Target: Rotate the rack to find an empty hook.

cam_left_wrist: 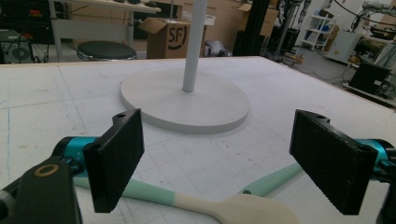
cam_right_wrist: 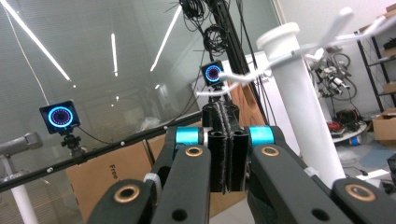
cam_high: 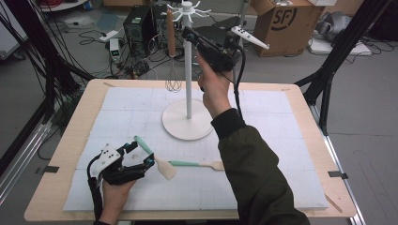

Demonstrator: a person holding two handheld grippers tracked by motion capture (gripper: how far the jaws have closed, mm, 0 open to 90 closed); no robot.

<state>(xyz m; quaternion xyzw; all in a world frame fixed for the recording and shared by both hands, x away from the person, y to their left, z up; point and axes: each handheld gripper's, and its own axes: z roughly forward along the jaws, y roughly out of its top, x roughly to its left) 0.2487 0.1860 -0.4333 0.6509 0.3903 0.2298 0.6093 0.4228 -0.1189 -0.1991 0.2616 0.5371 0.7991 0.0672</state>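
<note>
A white stand [cam_high: 188, 70] with hook arms at its top rises from a round base [cam_high: 180, 124] [cam_left_wrist: 187, 100] on the white mat. A whisk [cam_high: 172, 56] with a wooden handle hangs from one hook. My right gripper [cam_high: 187, 33] [cam_right_wrist: 225, 140] is raised beside the stand's top, shut, with nothing visible between its pads. The stand's pole [cam_right_wrist: 299, 98] is just to its right. My left gripper [cam_high: 140, 155] [cam_left_wrist: 215, 163] rests low at the front left, open, straddling a teal-handled wooden spatula [cam_high: 159, 161] [cam_left_wrist: 233, 210]. A second teal-handled spatula [cam_high: 197, 164] [cam_left_wrist: 273, 181] lies just right of it.
The mat lies on a wooden table [cam_high: 70, 140]. Behind the table are a cardboard box [cam_high: 284, 21], electronics and cables [cam_high: 136, 28] on the floor. Black frame posts [cam_high: 338, 51] stand at both sides.
</note>
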